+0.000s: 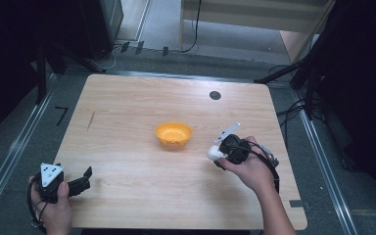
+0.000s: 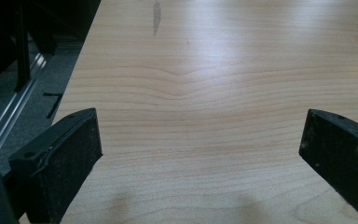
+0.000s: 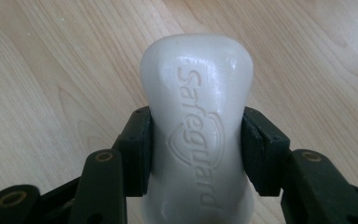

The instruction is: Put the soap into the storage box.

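White soap bar (image 3: 196, 121), clamped in the right tongs (image 3: 196, 149) above the worktop's (image 1: 127, 147) right edge, should travel level to the orange bowl (image 1: 174, 133) mid-worktop, while the left tongs (image 2: 200, 154) stand apart at the near-left corner.

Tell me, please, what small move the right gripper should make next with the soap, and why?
Probably carry it left toward the orange bowl. The right gripper is clamped on the white soap bar from both sides, above the table and short of the bowl, which looks empty. The left gripper rests open at the near edge.
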Motion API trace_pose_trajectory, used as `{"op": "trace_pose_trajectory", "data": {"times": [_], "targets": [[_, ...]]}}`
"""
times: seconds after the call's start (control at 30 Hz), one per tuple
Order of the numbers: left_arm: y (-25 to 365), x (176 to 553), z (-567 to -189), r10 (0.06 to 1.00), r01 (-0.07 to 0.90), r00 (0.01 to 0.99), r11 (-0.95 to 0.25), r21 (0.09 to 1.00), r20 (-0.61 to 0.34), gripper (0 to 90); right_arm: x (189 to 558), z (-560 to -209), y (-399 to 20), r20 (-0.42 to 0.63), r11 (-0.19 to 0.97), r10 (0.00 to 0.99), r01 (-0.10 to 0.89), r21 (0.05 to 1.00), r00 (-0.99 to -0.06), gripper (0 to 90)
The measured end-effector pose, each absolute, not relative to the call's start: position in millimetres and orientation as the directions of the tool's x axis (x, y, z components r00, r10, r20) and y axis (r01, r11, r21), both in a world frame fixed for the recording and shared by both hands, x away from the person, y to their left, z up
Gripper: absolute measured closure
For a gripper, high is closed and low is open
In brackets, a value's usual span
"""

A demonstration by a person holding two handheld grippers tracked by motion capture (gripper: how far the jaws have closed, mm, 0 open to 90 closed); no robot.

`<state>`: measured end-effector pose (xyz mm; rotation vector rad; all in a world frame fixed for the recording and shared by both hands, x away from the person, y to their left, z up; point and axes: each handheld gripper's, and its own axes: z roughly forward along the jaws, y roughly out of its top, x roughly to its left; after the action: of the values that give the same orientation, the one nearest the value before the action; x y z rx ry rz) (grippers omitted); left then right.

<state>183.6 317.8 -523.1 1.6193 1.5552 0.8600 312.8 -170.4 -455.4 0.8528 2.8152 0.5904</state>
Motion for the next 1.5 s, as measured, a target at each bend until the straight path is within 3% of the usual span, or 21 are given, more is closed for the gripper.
{"op": "trace_pose_trajectory", "data": {"times": [1.5], "targets": [[318,184,-523,0.999,0.516,0.046,-0.004,0.857,-0.023,0.0,356,-425,-129,-0.077,0.875,0.339,0.284,0.391,-0.938,51.2]]}}
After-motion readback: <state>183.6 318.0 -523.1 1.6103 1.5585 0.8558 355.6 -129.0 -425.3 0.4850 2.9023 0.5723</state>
